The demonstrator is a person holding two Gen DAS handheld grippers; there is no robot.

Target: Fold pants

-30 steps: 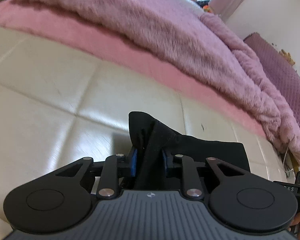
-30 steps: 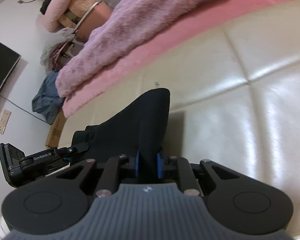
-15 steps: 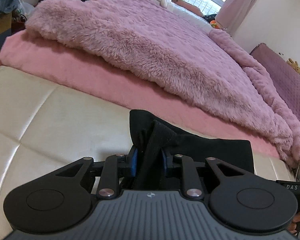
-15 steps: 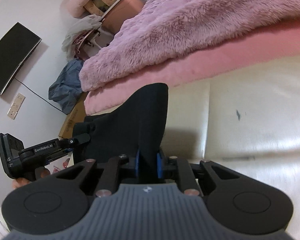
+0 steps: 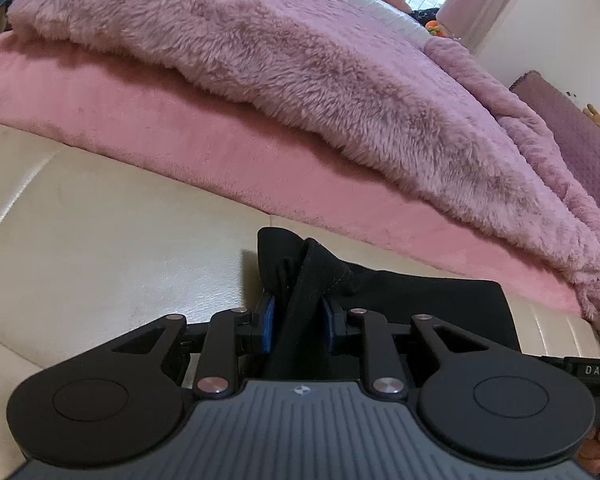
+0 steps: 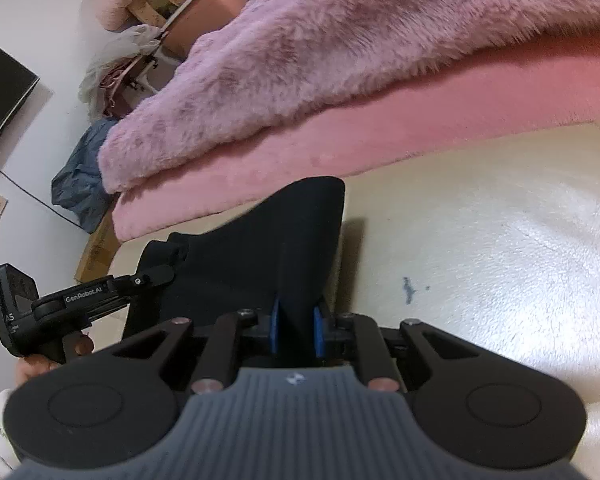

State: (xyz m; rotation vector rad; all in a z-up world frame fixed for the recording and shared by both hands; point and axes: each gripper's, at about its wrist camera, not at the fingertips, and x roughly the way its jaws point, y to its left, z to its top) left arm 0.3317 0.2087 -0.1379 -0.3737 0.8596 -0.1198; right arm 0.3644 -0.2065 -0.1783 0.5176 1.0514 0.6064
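Note:
The black pants [image 5: 420,300] hang stretched between my two grippers above a cream leather bench [image 5: 100,248]. My left gripper [image 5: 298,320] is shut on one bunched edge of the pants, which sticks up past the blue pads. My right gripper [image 6: 296,324] is shut on the other edge of the pants [image 6: 260,252], with a rounded flap rising above its pads. The left gripper [image 6: 156,276] also shows at the left of the right wrist view, pinching the cloth.
A pink mattress [image 5: 180,140] with a fluffy mauve blanket [image 5: 300,60] runs along the far side of the bench. In the right wrist view a blue cloth heap [image 6: 80,184], a monitor [image 6: 0,92] and a chair [image 6: 172,12] stand at the left.
Both grippers have carried the pants forward towards the bed; the pink mattress and blanket now stand nearer and fill more of both views. Both grips have stayed shut.

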